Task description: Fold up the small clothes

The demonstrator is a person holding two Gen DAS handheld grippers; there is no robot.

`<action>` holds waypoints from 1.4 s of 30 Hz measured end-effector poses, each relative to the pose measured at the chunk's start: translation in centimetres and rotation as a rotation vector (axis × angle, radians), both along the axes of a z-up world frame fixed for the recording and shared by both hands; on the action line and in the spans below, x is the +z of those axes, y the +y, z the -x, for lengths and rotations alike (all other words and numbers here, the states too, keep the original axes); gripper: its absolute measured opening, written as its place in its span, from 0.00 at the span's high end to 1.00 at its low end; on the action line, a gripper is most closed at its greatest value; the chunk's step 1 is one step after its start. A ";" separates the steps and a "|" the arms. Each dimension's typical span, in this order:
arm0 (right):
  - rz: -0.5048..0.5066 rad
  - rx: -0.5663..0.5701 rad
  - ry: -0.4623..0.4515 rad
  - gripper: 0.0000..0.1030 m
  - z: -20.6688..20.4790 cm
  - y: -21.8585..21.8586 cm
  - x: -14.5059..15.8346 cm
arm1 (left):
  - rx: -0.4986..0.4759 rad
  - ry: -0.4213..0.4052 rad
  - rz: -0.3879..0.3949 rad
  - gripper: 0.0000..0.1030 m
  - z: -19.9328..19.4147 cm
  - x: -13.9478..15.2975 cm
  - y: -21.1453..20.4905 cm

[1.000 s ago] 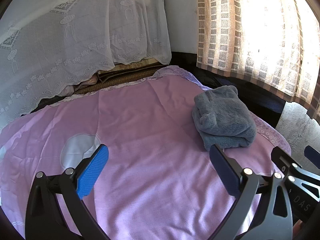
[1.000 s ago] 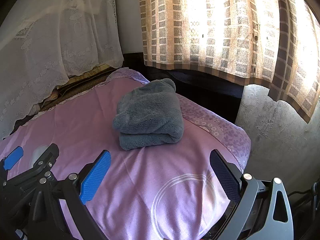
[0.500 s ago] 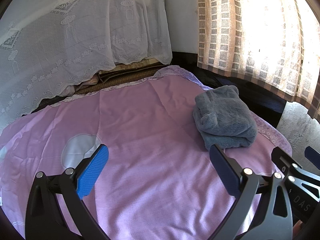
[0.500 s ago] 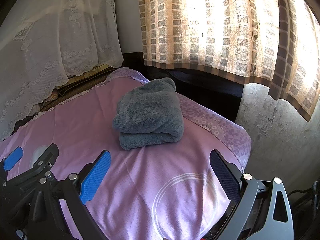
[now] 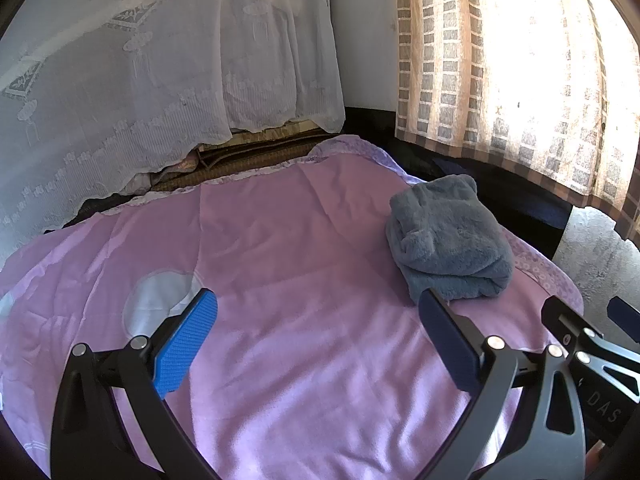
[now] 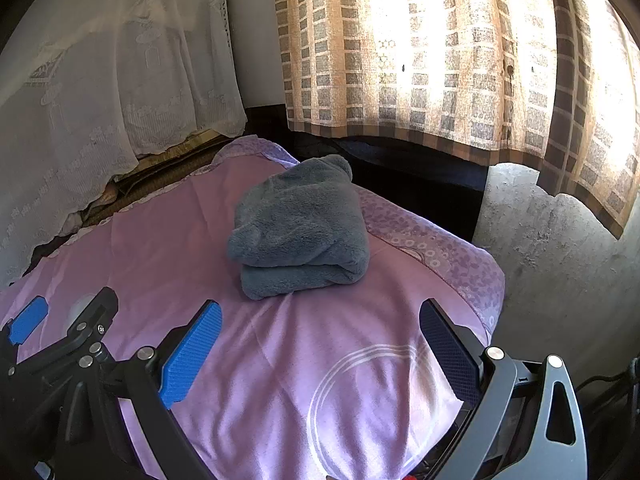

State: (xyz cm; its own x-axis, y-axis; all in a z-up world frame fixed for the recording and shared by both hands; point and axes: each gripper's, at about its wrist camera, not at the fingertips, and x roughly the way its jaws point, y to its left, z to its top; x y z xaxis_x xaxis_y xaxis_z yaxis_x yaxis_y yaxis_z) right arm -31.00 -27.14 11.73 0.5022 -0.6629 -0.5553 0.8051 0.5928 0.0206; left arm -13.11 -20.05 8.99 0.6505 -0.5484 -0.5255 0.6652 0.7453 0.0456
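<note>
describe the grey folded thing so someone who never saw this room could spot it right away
Start at the checked curtain; below it lies a bed with a pink sheet. Near the sheet's far corner by the curtain sits the garment, a thick folded bundle. It is the only grey, fluffy thing there.

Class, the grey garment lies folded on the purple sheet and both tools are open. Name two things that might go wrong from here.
1. The folded grey fleece garment sits near the bed's far corner, beside the sheet's patterned edge; a nudge might push it off.
2. The open right hand-held gripper or left hand-held gripper might pinch only the top layer, so lifting could undo the fold.
</note>
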 end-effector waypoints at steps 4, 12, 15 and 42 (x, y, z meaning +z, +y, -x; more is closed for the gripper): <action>-0.001 0.001 -0.001 0.03 0.0 -0.1 0.0 | 0.001 -0.002 0.000 0.05 -0.2 0.2 0.1; -0.001 0.001 -0.001 0.03 0.0 -0.1 0.0 | 0.000 -0.003 0.000 0.05 -0.1 0.2 0.3; -0.006 0.002 -0.002 0.03 0.0 -0.1 0.0 | 0.002 -0.005 -0.001 0.05 -0.3 0.3 0.3; -0.013 -0.001 -0.006 0.03 -0.1 0.1 -0.2 | 0.001 -0.009 -0.002 0.05 -0.6 0.3 0.7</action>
State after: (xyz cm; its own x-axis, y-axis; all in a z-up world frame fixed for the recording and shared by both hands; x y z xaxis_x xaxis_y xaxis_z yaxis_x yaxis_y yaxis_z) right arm -30.93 -27.06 11.50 0.5053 -0.6559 -0.5607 0.8053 0.5920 0.0332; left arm -12.55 -19.32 9.32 0.6559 -0.5465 -0.5207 0.6639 0.7460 0.0534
